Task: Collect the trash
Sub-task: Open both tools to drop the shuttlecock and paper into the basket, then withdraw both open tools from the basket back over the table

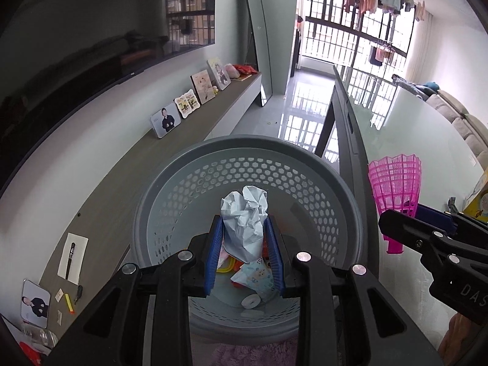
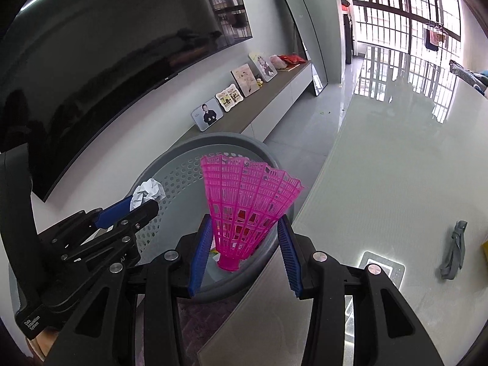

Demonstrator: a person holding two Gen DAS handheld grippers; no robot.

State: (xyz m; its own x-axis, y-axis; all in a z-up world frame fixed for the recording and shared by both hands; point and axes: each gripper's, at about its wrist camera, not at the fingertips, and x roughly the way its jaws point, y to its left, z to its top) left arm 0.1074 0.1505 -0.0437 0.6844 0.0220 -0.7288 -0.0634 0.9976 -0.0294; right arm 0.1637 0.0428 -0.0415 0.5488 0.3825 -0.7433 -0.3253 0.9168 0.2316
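In my left-wrist view, the wooden shelf (image 1: 128,183) runs from 7 o'clock up toward 12, with a pen on a white card (image 1: 72,258) low at 8 o'clock and a row of photo frames (image 1: 166,119) leaning against the wall further along. Dead centre sits the gray bin (image 1: 344,213), its perforated wall open below me. My left gripper (image 1: 244,238) hangs over its mouth, blue pads (image 1: 213,256) pressed against both sides of a crumpled ball of paper (image 1: 244,222) — a firm pinch, the paper standing up between the fingers. Beneath it, on the bin's floor at 6 o'clock, lie wrappers (image 1: 254,277) and a small white roll (image 1: 250,301). At 3 o'clock my right gripper (image 1: 427,222) reaches in from the side with a pink shuttlecock (image 1: 395,186) sticking out of it, above the edge of the glossy table (image 1: 411,128).

In my right-wrist view, the left gripper (image 2: 134,210) shows at 9 o'clock with the paper (image 2: 148,193) at its tip, over the bin's (image 2: 170,164) far side. In the middle, my right gripper (image 2: 244,244) holds the shuttlecock (image 2: 247,201) skirt-up over the bin's near rim — the pads (image 2: 201,253) sit against the lower skirt, and the cork end points down at 6 o'clock. To the right the table (image 2: 396,167) stretches away, and a gray scrap (image 2: 454,250) lies on it at 4 o'clock.
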